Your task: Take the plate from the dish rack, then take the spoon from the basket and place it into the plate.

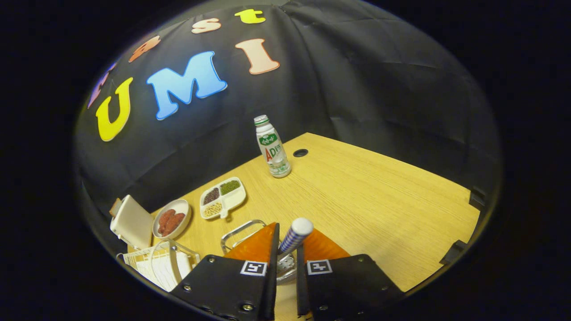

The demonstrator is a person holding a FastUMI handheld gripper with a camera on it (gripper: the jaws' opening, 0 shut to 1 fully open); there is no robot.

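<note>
Gripper [287, 249] fingers are drawn close, pinching the spoon [294, 236] by its blue-and-white checked handle with a rounded white end. The handle sticks up tilted between the fingers; both fingers look pressed on it. The shiny metal lower part of the spoon shows in the gap lower down, partly hidden.

Square black-and-white fiducial markers sit on both finger bodies.

Just beyond the fingers, to their left, is a bent silver wire basket [241, 232], only its rim loop visible, the rest hidden behind the left finger. Further left, a white wire dish rack [154, 263] with a white plate [156, 269] lying flat in or under it; cannot tell which exactly.

Beside the rack, a small cream boxy appliance [131, 223], type unclear. Next to it, a round pale dish with reddish-brown sausage-like pieces [171, 218]. Beyond that, a white three-compartment tray [223, 197] with dark, green and yellowish beans in separate sections.

Well beyond the fingers, a small white plastic drink bottle [272, 147] stands upright with a white cap and a green band; label reads roughly "AD" in red letters, smaller text too blurred. Near it is a dark round cable hole [300, 153] in the light wooden table [379, 200].
</note>
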